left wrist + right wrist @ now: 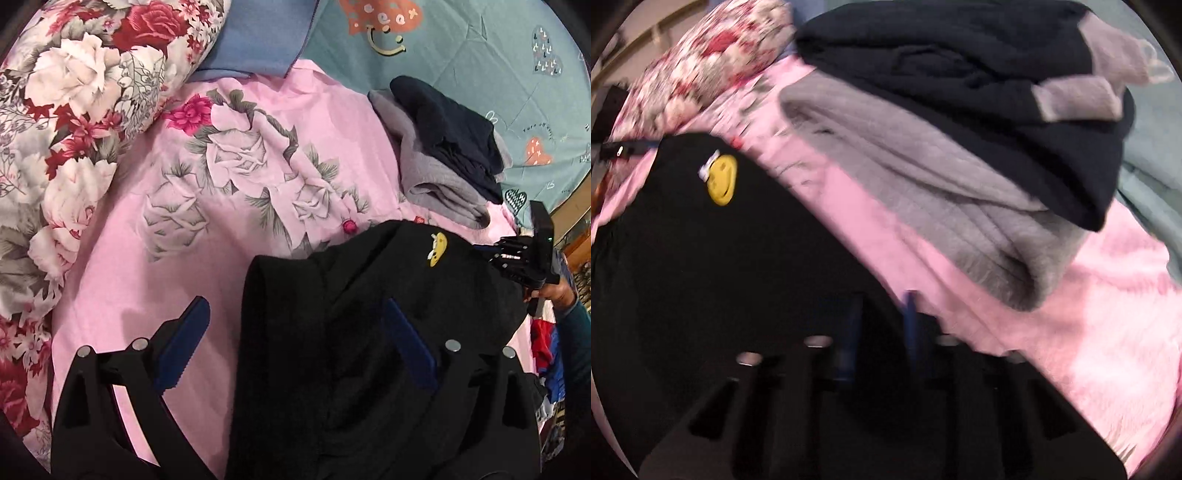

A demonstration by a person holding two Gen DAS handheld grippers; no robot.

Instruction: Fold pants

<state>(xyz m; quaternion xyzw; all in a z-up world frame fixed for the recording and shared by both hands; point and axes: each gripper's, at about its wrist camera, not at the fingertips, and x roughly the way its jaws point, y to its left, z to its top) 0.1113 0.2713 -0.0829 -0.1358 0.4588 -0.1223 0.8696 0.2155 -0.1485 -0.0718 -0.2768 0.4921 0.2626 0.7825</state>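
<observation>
The right gripper [882, 317], low in the frame, is closed at the pants' [701, 277] edge; whether cloth is pinched cannot be told. The left gripper [295, 339] is spread wide.

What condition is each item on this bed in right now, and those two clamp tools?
Black pants: partly folded, flat on the pink sheet.
Grey garment: folded, at the bottom of the stack.
Dark garment: folded, on top of the grey one.
Left hand-held gripper: open over the pants' edge.
Right hand-held gripper: shut at the pants' edge.
</observation>
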